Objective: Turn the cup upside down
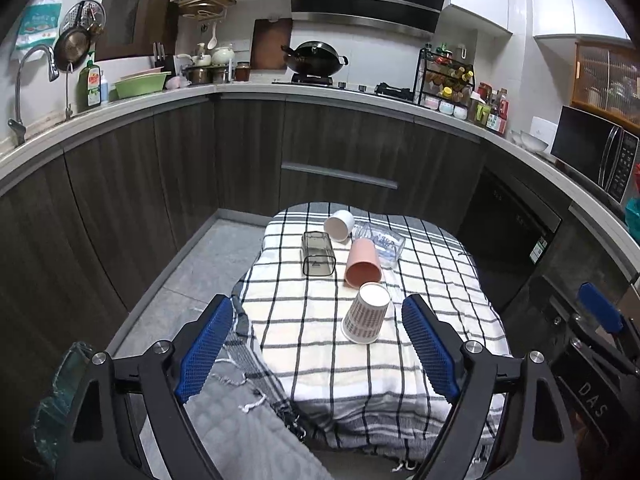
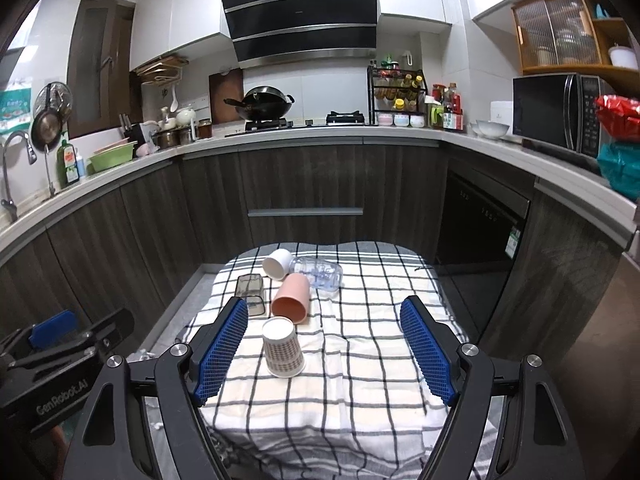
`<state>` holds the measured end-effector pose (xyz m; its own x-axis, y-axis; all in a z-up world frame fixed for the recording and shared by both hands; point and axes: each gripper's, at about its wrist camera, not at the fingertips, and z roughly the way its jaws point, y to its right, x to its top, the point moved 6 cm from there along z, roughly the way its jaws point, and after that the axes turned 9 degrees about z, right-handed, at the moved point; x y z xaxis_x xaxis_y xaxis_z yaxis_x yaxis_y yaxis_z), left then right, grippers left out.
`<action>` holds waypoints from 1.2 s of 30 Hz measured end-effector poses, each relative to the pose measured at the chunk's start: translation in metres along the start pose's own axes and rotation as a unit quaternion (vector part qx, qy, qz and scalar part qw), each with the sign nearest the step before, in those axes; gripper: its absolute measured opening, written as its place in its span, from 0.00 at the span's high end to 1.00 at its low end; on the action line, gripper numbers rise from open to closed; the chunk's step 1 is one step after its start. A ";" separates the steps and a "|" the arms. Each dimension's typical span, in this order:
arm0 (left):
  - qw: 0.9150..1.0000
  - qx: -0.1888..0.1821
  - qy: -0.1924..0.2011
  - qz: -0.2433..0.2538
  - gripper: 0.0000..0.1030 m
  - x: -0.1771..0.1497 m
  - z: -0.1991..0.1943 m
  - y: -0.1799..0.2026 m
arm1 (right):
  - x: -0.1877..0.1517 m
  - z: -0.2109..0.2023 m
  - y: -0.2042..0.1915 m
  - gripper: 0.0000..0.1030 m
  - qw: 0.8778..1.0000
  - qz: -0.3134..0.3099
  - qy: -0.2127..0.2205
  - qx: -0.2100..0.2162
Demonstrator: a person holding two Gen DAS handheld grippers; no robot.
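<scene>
A patterned paper cup [image 1: 366, 314] [image 2: 282, 347] stands upside down, mouth down, on the checked cloth [image 1: 320, 344] [image 2: 360, 360]. Behind it a pink cup [image 1: 363, 261] [image 2: 291, 295], a white cup [image 1: 339, 225] [image 2: 277, 263], a clear square cup [image 1: 317, 253] [image 2: 251, 288] and a clear bottle [image 1: 382, 242] [image 2: 320, 273] lie on their sides. My left gripper [image 1: 318, 312] is open and empty, short of the paper cup. My right gripper [image 2: 324, 316] is open and empty, with the paper cup near its left finger. The right gripper also shows at the left wrist view's right edge [image 1: 600, 312].
The cloth covers a small table in a kitchen. Dark cabinets [image 2: 304, 184] stand behind it, with a counter holding a wok [image 2: 262, 106], a spice rack [image 2: 398, 96] and a microwave [image 2: 558, 112]. Grey floor [image 1: 192, 268] lies to the left. The left gripper shows at lower left [image 2: 52, 344].
</scene>
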<state>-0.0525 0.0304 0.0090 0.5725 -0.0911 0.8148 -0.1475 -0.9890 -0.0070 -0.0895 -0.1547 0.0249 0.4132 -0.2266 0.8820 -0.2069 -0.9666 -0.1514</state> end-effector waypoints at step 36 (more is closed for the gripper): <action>1.000 0.017 0.007 0.006 0.12 0.005 -0.009 0.000 | 0.008 -0.012 0.000 0.19 1.000 -0.003 0.013 0.001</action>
<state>-0.0563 0.0306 0.0183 0.5597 -0.1023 0.8224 -0.1270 -0.9912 -0.0369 -0.0970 -0.1550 0.0379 0.3910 -0.2169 0.8945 -0.2026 -0.9683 -0.1462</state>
